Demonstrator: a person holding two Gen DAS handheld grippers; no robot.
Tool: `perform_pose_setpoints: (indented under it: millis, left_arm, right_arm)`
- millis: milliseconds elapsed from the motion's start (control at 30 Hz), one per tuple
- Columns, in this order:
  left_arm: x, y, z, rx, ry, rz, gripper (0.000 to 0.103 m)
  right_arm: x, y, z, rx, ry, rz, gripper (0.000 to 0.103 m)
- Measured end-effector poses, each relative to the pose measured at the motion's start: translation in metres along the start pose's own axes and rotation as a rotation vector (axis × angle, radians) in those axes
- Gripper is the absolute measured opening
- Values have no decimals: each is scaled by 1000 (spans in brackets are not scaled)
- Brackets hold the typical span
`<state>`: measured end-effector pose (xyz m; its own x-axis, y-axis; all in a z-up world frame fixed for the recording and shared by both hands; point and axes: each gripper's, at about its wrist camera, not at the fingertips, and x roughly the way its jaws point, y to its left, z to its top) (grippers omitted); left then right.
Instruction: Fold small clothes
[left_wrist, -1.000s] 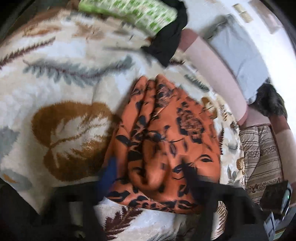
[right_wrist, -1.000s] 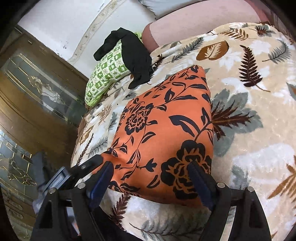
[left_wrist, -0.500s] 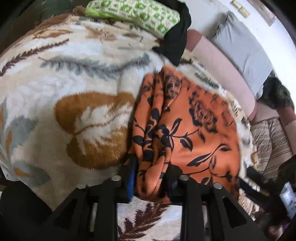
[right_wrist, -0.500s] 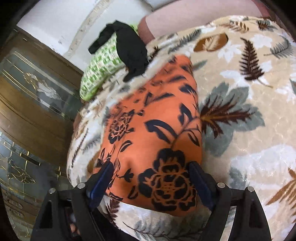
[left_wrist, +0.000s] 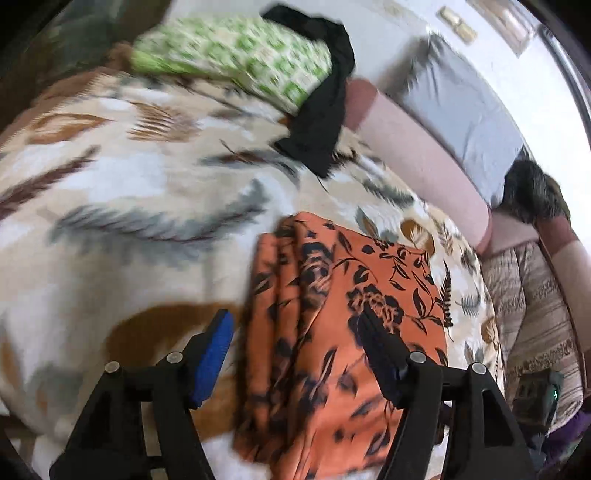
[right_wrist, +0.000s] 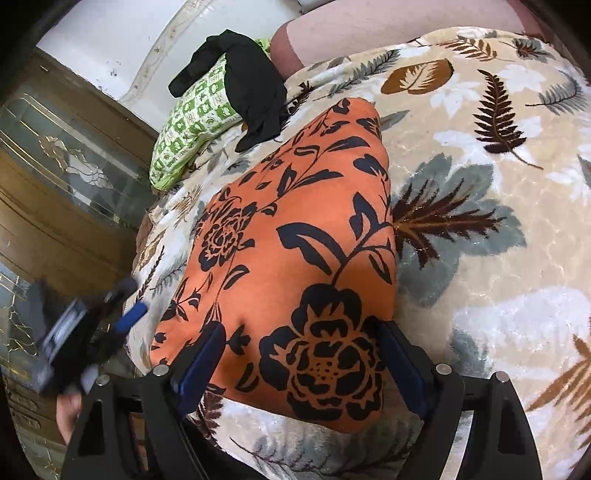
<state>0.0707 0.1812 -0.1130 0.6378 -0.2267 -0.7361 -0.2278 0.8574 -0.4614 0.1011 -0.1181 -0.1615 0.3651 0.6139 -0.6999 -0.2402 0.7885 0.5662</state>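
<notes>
Nearest to me, the left claw (left_wrist: 295, 354) is hanging over the near edge of the bed with its jaws standing wide; they have just been opening, and the bunched left edge of the orange floral garment (left_wrist: 343, 314) is lying loose between them, no pad pressing on it. Beside it, the right claw (right_wrist: 301, 365) is also standing wide open, its two blue-padded fingers straddling the near right corner of the same garment without squeezing it, as far as I can tell. So neither claw is holding anything.

The garment itself is lying on the leaf-patterned blanket (right_wrist: 498, 192), close to the near edge, folded into a compact, thick packet: the top face is smooth, while the left side is showing several stacked layers that are a little rumpled. I judge this piece to be essentially folded, with perhaps only a tidying of that left edge remaining.

Farther off, a black garment (left_wrist: 321, 110) is draping, unfolded, over a green-and-white patterned pillow (left_wrist: 236, 55) near the far end of the bed. It looks like the next piece waiting, so the task as a whole is looking only partly done. Beyond that, a pink bolster (left_wrist: 417, 155) and a grey pillow (left_wrist: 465, 122) are lying along the far right.
</notes>
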Motion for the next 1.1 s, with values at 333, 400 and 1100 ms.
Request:
perform_pose_setpoints:
  millis: [333,400,1100]
  left_arm:
    - [65,-4,23,40,202,-7,28]
    - [67,2,27,4,224,-23,31]
    - [32,24,11,8,87,49,60]
  right_arm:
    - [8,-11,0,22,14,19,88]
    - [12,-15,0,38,31,26,88]
    - [2,-25,0,42,26,10,88]
